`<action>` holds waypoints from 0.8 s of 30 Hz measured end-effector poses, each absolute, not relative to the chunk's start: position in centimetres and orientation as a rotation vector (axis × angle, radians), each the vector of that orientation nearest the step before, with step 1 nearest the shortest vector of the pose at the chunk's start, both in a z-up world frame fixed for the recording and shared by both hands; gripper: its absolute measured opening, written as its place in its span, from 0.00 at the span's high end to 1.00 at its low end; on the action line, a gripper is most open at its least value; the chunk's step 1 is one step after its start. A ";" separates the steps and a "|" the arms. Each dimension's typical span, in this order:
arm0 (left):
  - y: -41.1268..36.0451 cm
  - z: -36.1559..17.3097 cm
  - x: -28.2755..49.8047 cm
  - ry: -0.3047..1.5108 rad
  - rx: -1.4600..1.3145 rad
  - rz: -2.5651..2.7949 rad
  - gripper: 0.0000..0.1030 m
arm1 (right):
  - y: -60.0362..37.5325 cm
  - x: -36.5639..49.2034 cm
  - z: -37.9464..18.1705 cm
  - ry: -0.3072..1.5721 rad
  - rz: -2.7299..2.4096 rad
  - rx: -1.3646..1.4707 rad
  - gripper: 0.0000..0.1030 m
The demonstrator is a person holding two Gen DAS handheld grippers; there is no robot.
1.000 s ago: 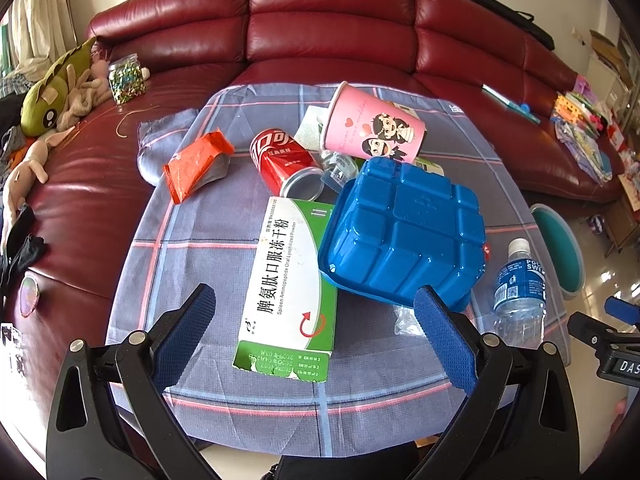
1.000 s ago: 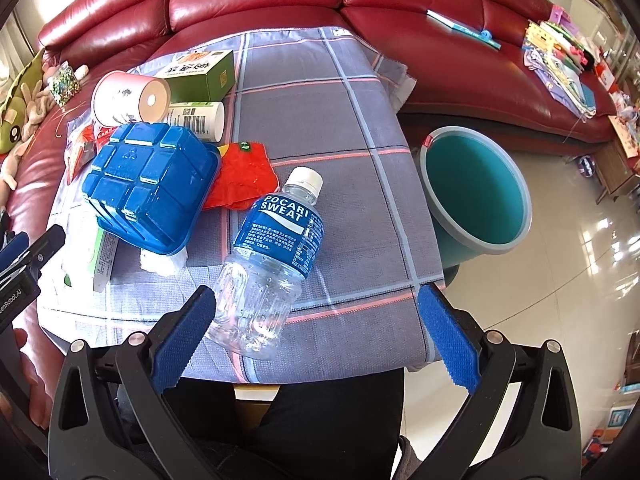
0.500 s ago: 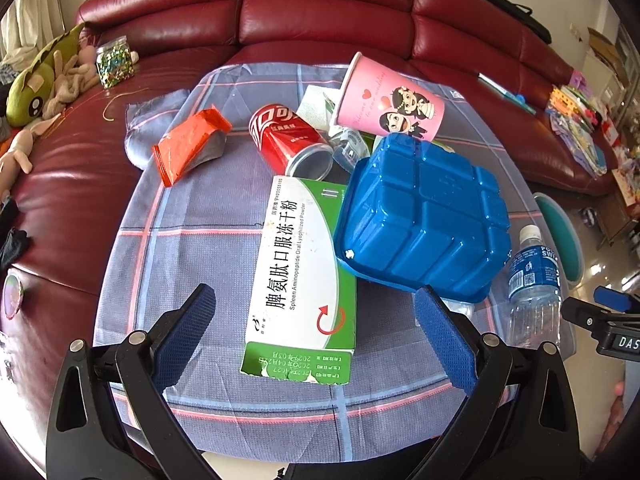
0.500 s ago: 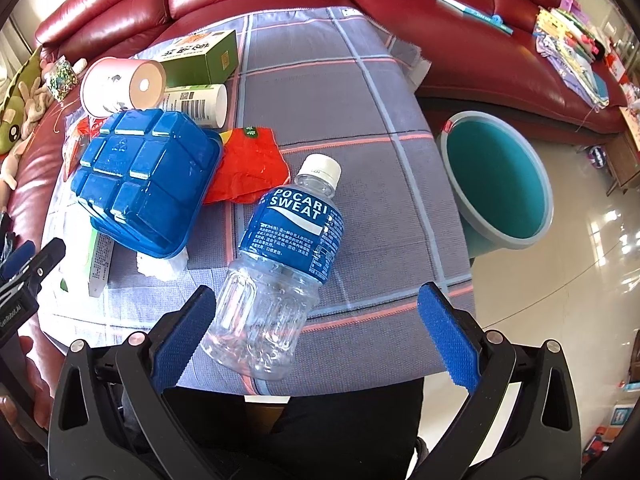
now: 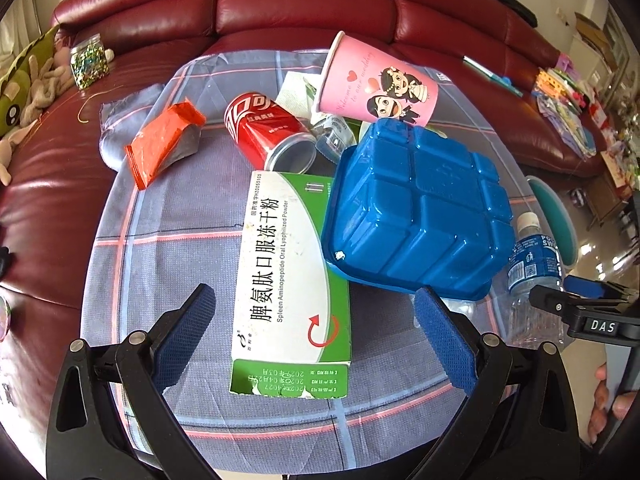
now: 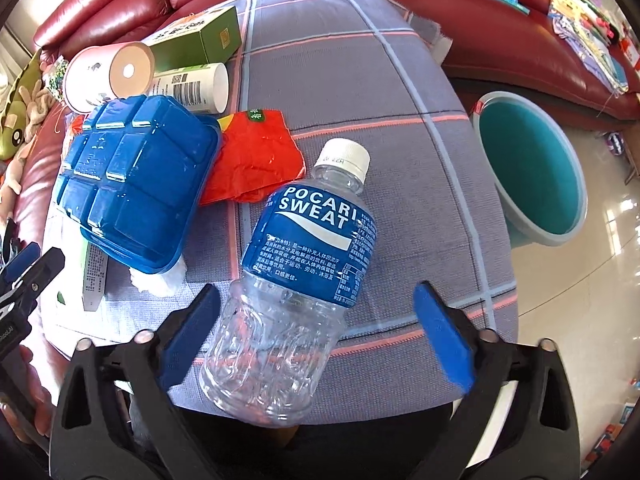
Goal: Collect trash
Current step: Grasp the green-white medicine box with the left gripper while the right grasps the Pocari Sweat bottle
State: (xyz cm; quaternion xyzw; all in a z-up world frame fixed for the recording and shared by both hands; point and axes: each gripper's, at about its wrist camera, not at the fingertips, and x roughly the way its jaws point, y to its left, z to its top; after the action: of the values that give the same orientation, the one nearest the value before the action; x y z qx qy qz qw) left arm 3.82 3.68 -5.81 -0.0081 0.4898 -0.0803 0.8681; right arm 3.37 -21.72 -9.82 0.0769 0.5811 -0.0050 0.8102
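A counter (image 5: 168, 240) draped in a checked grey cloth is strewn with rubbish, with a red leather sofa (image 5: 304, 4) behind it. The right tongs (image 6: 316, 336) hang over an empty clear drink bottle (image 6: 304, 264) with a blue label, lying on its side near the counter's front edge, cap pointing away. Their blue pads are closing, the bottle's lower half between them, but not yet pressing on it. The left tongs (image 5: 316, 332) stand wide apart over a green and white medicine box (image 5: 288, 280) lying flat, holding nothing. Beside the box sits an upturned blue plastic tray (image 5: 416, 212), with a red drink can (image 5: 268, 132) and a pink paper cup (image 5: 376, 88) behind it. A teal bin (image 6: 532, 168) stands on the floor just past the counter's right edge. The bottle is round, thin and smooth, so it could roll or squirt out from the pads and drop off the nearby edge. A hard squeeze might crumple it. The tray overlaps the box, so lifting the box could tip the tray.
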 end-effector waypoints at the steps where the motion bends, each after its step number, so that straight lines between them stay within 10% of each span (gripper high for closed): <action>1: 3.6 -5.7 4.1 1.024 -0.010 -0.171 0.03 | -21.8 3.5 -10.1 1.249 0.002 0.180 0.33; 24: 4.7 -11.6 5.5 1.129 0.066 -0.139 0.04 | -21.5 4.4 -10.7 1.263 -0.008 0.139 0.34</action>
State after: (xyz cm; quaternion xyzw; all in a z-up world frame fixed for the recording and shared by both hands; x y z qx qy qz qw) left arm 5.52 4.70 -11.63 0.0310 0.5343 -0.0656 0.8422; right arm 4.42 -21.50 -10.66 0.0647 0.5899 -0.0036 0.8049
